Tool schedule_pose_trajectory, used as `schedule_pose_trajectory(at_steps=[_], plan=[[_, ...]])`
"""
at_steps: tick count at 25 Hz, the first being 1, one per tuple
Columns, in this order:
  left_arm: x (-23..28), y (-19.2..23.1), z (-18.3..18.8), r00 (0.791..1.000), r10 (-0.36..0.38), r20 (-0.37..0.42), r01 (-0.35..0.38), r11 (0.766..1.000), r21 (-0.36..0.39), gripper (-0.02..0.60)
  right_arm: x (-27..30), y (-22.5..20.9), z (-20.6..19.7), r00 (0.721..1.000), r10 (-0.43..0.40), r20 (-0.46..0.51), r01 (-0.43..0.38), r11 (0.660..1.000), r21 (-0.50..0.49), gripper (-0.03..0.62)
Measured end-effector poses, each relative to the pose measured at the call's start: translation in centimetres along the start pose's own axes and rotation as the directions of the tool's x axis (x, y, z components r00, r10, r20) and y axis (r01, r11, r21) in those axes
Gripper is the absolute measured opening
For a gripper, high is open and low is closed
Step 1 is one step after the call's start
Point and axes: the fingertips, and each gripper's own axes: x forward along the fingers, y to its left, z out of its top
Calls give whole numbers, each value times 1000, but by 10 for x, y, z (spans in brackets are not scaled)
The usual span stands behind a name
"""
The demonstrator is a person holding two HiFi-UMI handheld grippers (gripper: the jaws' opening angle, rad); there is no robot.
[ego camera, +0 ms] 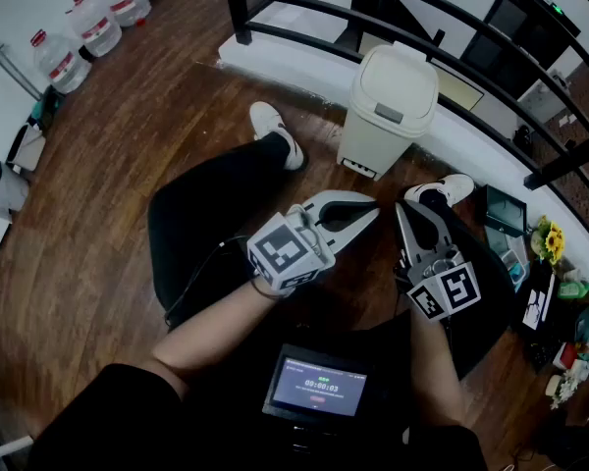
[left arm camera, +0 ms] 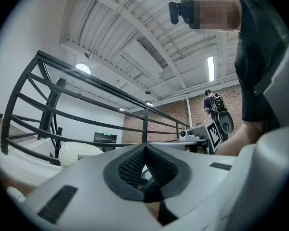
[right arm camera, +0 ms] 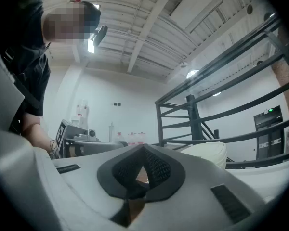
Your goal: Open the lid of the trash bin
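A cream trash bin [ego camera: 393, 106] stands on the wood floor by the white ledge, and its lid is down. My left gripper [ego camera: 373, 210] is held above the person's lap, shut and empty, with its tips pointing toward the bin's base. Just to its right my right gripper [ego camera: 401, 209] is also shut on nothing. Both stop short of the bin. In the left gripper view the bin [left arm camera: 80, 152] shows low at the left, beyond the left gripper [left arm camera: 144, 147]. The right gripper view has the bin [right arm camera: 208, 151] to the right, behind the right gripper [right arm camera: 144, 148].
A black railing [ego camera: 422, 37] runs behind the bin. Water jugs [ego camera: 88, 23] stand at the far left. The person's white shoes [ego camera: 275, 130] rest near the bin. A small screen [ego camera: 316, 388] lies on the lap. Clutter with yellow flowers [ego camera: 548, 238] fills the right edge.
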Motion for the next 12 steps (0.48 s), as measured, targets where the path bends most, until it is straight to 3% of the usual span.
schedule_pose_trajectory(at_steps=[6, 12], plan=[[47, 55, -5, 1000, 19, -2, -19, 1000, 23, 34, 46, -54, 9, 1000, 12, 16, -12, 1000, -13, 18], [77, 117, -10, 1000, 30, -7, -30, 999, 11, 34, 89, -110, 9, 999, -32, 11, 32, 999, -11, 20]])
